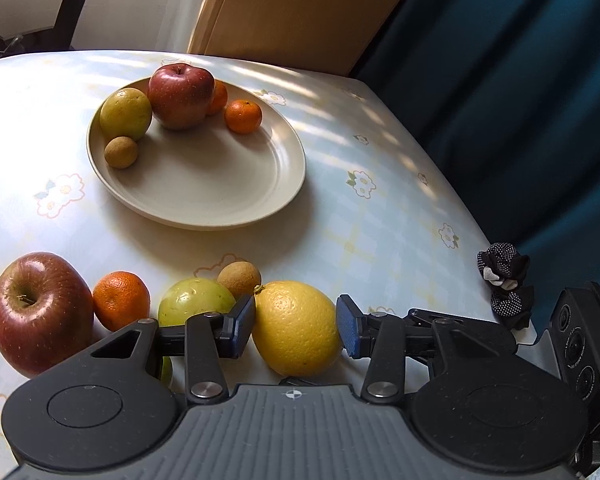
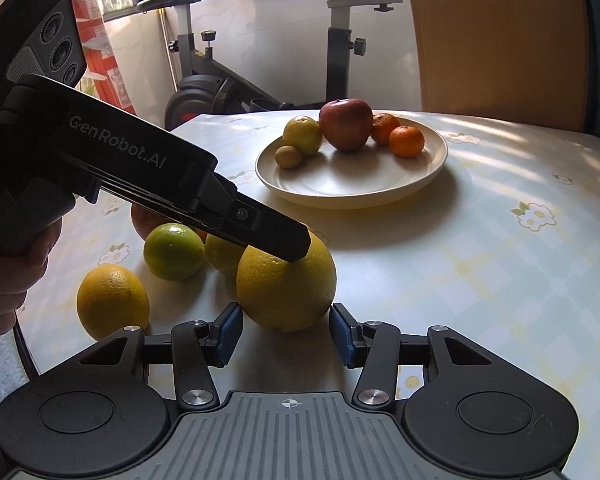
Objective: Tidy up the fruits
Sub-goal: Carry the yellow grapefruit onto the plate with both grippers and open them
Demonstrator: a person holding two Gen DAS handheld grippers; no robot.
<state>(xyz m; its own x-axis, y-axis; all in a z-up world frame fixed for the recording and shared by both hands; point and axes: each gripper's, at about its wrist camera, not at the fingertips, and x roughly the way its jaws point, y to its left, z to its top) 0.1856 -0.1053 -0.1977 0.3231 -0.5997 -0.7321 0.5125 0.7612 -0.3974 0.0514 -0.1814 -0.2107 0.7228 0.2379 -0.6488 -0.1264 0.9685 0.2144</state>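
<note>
A yellow orange rests on the flowered table. My left gripper is shut on it, its blue pads pressing both sides. My right gripper meets the same orange from the near side, pad tips against its flanks. The left gripper's fingers reach over its top. A cream plate behind holds a red apple, a green-yellow fruit, a small brown fruit and two tangerines.
Loose on the table are a red apple, a tangerine, a green fruit, a brown fruit, a second yellow orange and a lime. A black dotted cloth lies at the right edge. A chair and exercise bike stand behind.
</note>
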